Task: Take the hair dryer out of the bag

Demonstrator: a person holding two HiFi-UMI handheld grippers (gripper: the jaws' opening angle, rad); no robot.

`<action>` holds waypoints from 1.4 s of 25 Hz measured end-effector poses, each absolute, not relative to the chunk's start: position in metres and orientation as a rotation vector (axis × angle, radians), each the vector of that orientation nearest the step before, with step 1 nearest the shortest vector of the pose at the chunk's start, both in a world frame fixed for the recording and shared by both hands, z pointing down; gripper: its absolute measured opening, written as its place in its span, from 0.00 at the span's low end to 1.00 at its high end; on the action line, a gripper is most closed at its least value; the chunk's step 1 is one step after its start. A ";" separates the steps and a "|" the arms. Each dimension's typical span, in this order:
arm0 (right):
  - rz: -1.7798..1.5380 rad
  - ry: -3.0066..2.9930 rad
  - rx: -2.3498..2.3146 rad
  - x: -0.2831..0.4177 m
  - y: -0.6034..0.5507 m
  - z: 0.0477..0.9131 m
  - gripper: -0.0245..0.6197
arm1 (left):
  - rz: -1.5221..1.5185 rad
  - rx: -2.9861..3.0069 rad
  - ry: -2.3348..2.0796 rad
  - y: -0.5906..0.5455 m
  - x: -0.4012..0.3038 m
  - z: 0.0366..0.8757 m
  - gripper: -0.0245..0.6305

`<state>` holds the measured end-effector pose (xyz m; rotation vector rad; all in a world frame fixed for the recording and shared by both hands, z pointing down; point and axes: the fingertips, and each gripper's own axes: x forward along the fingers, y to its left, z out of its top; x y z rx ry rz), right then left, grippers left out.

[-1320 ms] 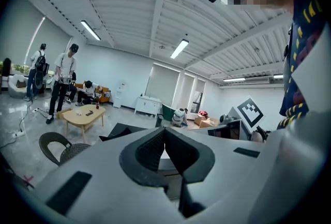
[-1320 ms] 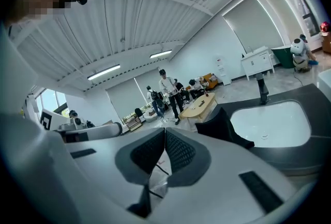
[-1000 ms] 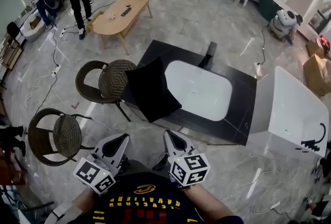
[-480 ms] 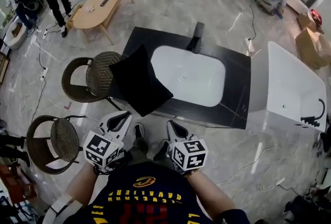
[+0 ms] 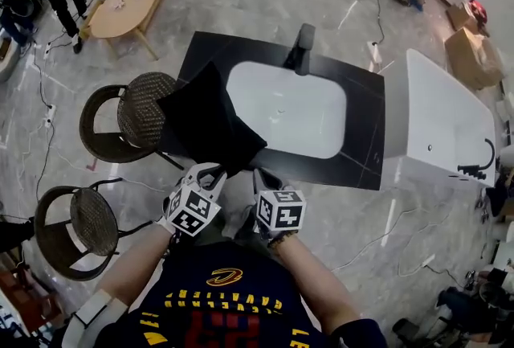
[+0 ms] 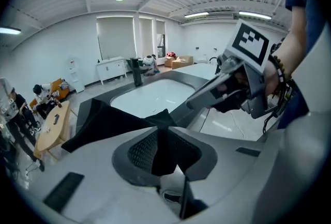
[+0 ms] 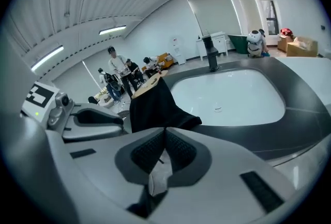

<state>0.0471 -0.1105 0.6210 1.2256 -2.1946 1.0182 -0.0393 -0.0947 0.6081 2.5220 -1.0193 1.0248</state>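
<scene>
A black cloth bag lies on the left end of the black counter, partly over the edge; its opening is out of sight and no hair dryer shows. My left gripper hovers at the bag's near corner. Its jaws are opening, just parted, and in the left gripper view the black bag shows through the narrow gap; contact is unclear. My right gripper is beside it, just right of that corner, shut on nothing. From the right gripper view the bag sits just ahead.
A white basin with a dark faucet fills the counter's middle. Two wicker chairs stand left of the counter. A white bathtub is at the right. Cables trail on the floor, and people stand far left by a wooden table.
Both grippers have come down and forward from chest height to the bag's near corner. The left one rolled and its jaws parted slightly.
</scene>
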 end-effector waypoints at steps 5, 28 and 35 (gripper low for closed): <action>1.041 -2.188 1.260 0.043 -0.113 0.623 0.05 | 1.202 2.532 -0.911 -0.095 -0.027 0.640 0.31; 1.140 -2.111 1.320 0.059 -0.095 0.642 0.05 | 1.337 2.489 -0.775 -0.101 -0.022 0.669 0.07; 1.145 -2.116 1.320 0.059 -0.095 0.643 0.05 | 1.196 2.514 -0.790 -0.106 -0.028 0.637 0.07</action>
